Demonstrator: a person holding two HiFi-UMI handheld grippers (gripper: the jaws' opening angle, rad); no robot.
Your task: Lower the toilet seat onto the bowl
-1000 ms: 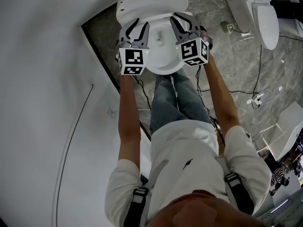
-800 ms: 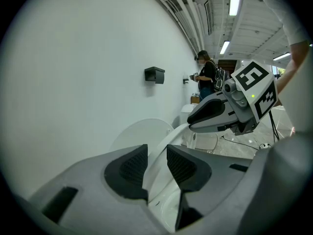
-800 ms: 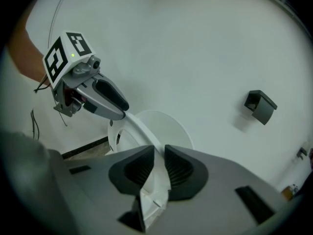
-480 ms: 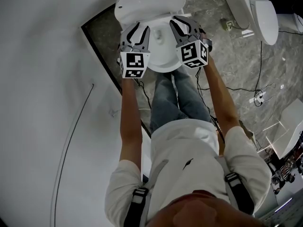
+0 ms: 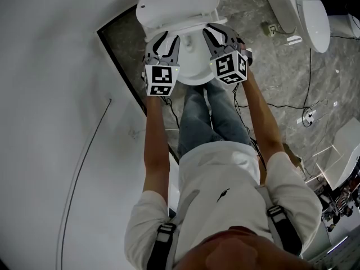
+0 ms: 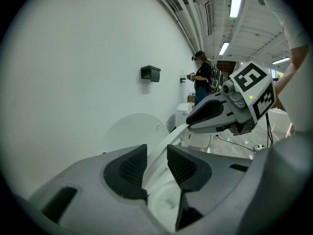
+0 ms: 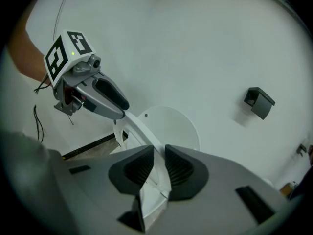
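A white toilet stands against the wall at the top of the head view, its lid (image 5: pixel 177 1) upright. The seat ring (image 5: pixel 188 23) is tilted forward above the bowl (image 5: pixel 194 66). My left gripper (image 5: pixel 163 38) holds the ring's left side, my right gripper (image 5: pixel 220 34) its right side. In the left gripper view the seat (image 6: pixel 168 141) runs between the pads of my left gripper (image 6: pixel 156 163); these jaws have just been opening a little and still bear on the ring. In the right gripper view my right gripper (image 7: pixel 159 168) is shut on the seat (image 7: pixel 139 129), with the lid (image 7: pixel 171 126) behind.
The white wall lies close on the left, with a black box (image 6: pixel 150 73) mounted on it. More white toilets (image 5: pixel 315 16) stand at the upper right, and cables (image 5: pixel 306 83) trail over the grey stone floor. A person (image 6: pixel 201 80) stands far off.
Both grippers have drawn toward me with the seat ring between them. The ring has swung further away from the upright lid and sits lower.
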